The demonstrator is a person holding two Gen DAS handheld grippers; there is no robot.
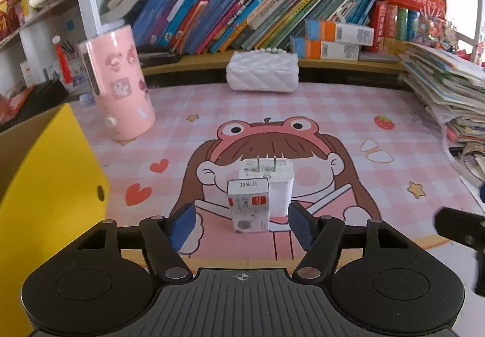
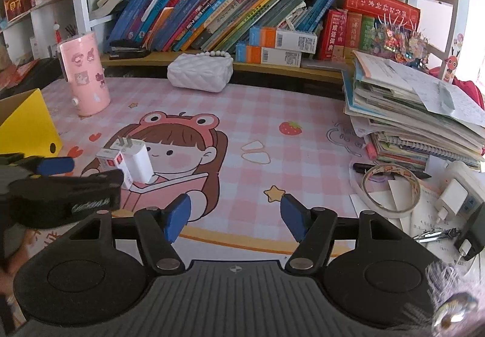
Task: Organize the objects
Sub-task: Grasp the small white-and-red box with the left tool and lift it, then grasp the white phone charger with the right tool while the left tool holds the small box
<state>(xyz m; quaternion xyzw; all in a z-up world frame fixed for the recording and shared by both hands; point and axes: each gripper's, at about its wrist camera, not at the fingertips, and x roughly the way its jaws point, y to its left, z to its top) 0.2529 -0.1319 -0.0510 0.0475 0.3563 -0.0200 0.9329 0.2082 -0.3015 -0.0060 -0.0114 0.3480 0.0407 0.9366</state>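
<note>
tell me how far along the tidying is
Early, by the look of it. Nothing visibly put away: the yellow box shows only its outside. In hand: the left gripper has its jaws open around the small staple box beside the white charger, not pressing yet. The right gripper is empty. Left: both items, plus the tape roll.

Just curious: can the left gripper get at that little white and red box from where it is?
Probably yes. The small box stands between the open left gripper, with the charger beside it.
</note>
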